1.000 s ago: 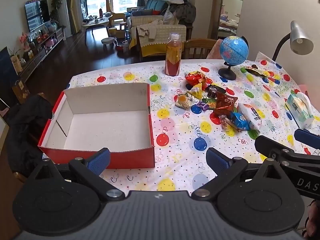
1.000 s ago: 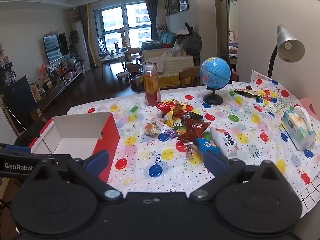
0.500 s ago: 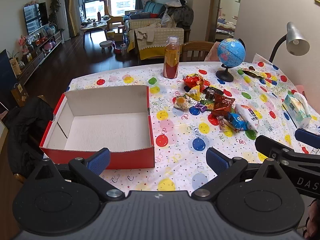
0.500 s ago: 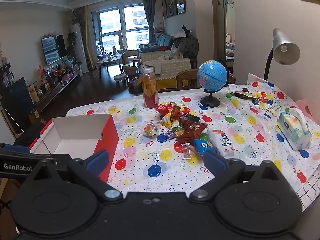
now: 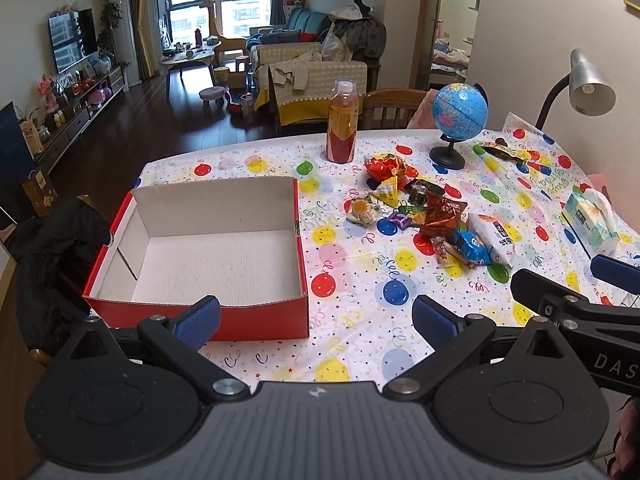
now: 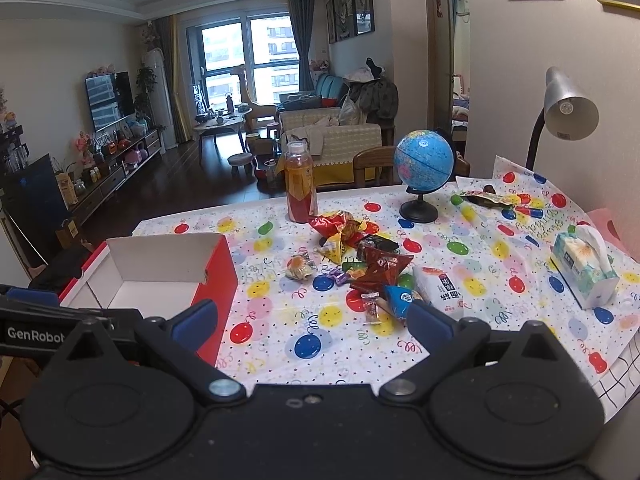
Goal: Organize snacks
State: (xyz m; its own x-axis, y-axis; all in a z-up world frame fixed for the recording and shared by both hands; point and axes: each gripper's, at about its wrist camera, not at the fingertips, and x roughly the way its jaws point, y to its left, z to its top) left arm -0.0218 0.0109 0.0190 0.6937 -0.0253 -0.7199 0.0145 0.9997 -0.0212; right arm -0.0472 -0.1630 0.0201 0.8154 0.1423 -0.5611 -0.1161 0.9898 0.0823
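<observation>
While nothing has yet been gathered, the surface [image 5: 352, 344], covered in a balloon-print cloth, carries everything the job needs. Largest on it is the red box [image 5: 200, 316] with white inside walls, sitting at the near left edge with its open top up and nothing in it, which likely makes it the place meant for the snacks. Toward the far edge stand a globe [image 5: 460, 114] and a bottle [image 5: 342, 126] of orange drink, both upright and well apart from the box. A tissue pack [image 6: 582, 276] lies near the right edge. The snacks [image 5: 436, 216] lie in a loose heap at the middle of the surface, right of the box and not touching it: a white packet [image 6: 440, 292], a brown crinkled bag [image 6: 380, 268], a blue wrapper [image 6: 400, 300], a red bag [image 6: 336, 224] and several small sweets, whose labels are too small to read. One more dark wrapper [image 6: 486, 200] lies alone near the far right corner.

The left gripper [image 5: 316, 320] hovers over the near edge, beside the box's near right corner, jaws spread wide and holding nothing. The right gripper [image 6: 312, 320] hangs just short of the heap, jaws likewise spread and unloaded, probably lined up to take the nearest wrappers first.
</observation>
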